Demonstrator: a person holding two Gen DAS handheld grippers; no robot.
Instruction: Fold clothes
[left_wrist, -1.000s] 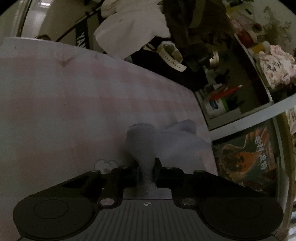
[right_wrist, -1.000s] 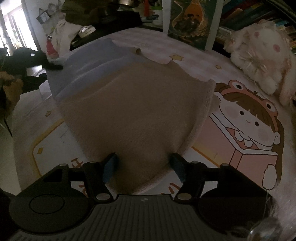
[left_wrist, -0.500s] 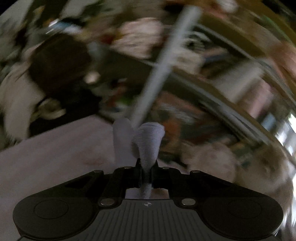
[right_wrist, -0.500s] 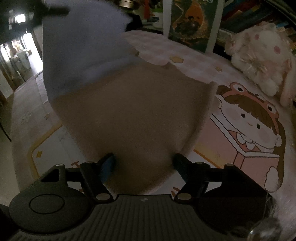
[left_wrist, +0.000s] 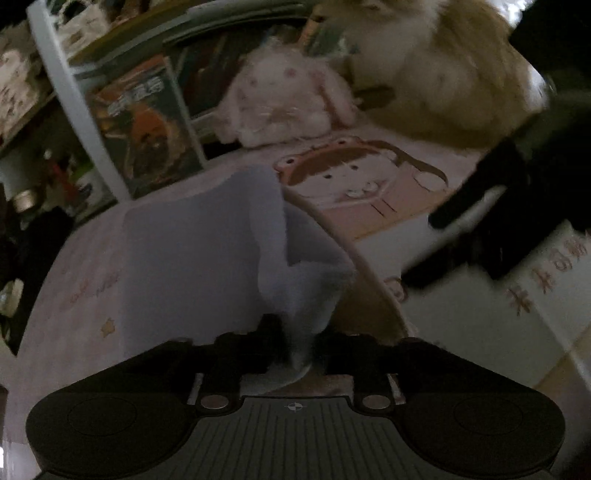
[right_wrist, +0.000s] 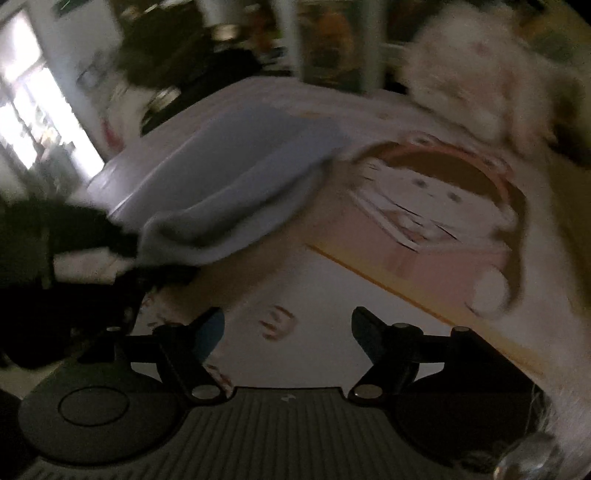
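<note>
A fleece garment lies on the bed, its lavender half (left_wrist: 192, 258) (right_wrist: 229, 166) folded over the tan half, of which only an edge (left_wrist: 373, 310) shows. My left gripper (left_wrist: 300, 339) sits at the fold's near corner. Its jaws are opening, and a tuft of lavender cloth is still between them. In the right wrist view the left gripper is the dark shape (right_wrist: 74, 236) at the cloth's left end. My right gripper (right_wrist: 288, 319) hovers over bare blanket beside the cloth. Its jaws are opening wide with nothing between them. It appears as a dark blur (left_wrist: 491, 221) in the left wrist view.
The bed's blanket (left_wrist: 461, 332) (right_wrist: 332, 280) bears a cartoon girl print (right_wrist: 436, 192). A pink plush rabbit (left_wrist: 280, 99) (right_wrist: 480, 74) and a large tan plush (left_wrist: 443, 66) sit at its far edge. A white shelf post and a book (left_wrist: 147, 122) stand behind.
The left gripper swung the lavender end across onto the tan part, rolling as it went, and its jaws loosened. The right gripper drew back off the tan hem, now empty.
</note>
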